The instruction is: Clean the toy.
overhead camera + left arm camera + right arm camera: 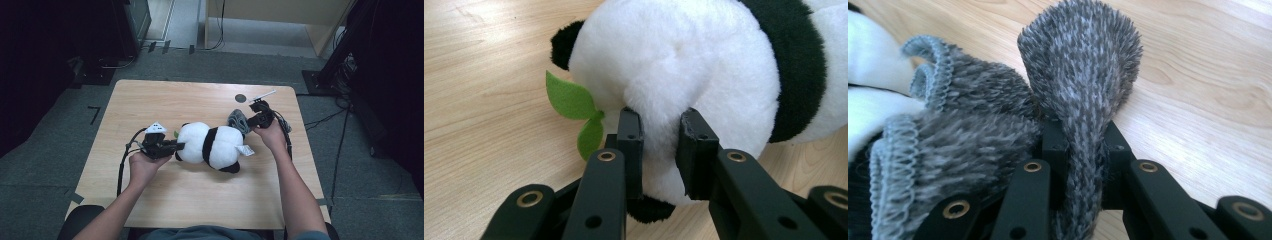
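A black-and-white plush panda (212, 145) lies on its side in the middle of the wooden table (200, 200). My left gripper (172, 147) is shut on a fold of the panda's white head (674, 65), beside a green felt leaf (571, 97). At the panda's other end lies a grey knitted cloth (239, 120). In the right gripper view the grey knitted cloth (1083, 75) stands up in a fold, pinched between the jaws of my right gripper (1080, 145). From above, the right gripper (257, 120) sits just right of the cloth.
A round dark hole (240, 98) marks the table's far side, next to a small white strip (263, 95). Cables trail from both grippers over the table. Dark equipment and stands surround the table on a grey floor (45, 150).
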A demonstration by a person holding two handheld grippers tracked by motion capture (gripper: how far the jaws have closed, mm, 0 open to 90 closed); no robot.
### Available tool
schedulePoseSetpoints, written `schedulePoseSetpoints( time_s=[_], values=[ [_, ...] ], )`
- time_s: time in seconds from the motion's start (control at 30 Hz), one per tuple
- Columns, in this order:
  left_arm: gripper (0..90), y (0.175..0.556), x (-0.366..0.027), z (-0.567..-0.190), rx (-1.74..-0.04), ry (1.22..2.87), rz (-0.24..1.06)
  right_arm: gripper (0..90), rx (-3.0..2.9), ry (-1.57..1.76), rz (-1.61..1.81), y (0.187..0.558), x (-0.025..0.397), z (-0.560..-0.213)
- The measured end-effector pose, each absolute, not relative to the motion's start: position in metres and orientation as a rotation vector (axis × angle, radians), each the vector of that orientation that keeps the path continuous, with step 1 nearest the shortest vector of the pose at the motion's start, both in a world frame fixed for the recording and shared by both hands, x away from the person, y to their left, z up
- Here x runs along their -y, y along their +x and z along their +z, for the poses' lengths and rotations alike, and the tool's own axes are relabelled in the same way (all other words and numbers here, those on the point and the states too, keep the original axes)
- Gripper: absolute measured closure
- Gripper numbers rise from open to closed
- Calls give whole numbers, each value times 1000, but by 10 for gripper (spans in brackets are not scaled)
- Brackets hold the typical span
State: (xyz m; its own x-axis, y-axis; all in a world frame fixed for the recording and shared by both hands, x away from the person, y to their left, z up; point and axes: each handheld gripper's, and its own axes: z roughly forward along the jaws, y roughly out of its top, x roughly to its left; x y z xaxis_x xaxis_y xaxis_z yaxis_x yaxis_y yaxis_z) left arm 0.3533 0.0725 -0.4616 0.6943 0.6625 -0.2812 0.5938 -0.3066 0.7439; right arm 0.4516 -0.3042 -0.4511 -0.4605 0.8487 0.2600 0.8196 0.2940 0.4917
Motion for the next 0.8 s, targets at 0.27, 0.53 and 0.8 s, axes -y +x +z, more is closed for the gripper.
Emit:
schedulePoseSetpoints(
  time_s=[0.27,0.53,0.8],
  values=[
    [752,353,-73,-462,-968,2003,92,795,-2376,1627,869,443,317,-443],
    [750,353,-74,-462,-965,1994,84,800,-2342,1510,984,428,307,-400],
    [743,354,-74,-462,-963,1988,83,801,-2371,1347,1086,413,270,-353]
  ],
)
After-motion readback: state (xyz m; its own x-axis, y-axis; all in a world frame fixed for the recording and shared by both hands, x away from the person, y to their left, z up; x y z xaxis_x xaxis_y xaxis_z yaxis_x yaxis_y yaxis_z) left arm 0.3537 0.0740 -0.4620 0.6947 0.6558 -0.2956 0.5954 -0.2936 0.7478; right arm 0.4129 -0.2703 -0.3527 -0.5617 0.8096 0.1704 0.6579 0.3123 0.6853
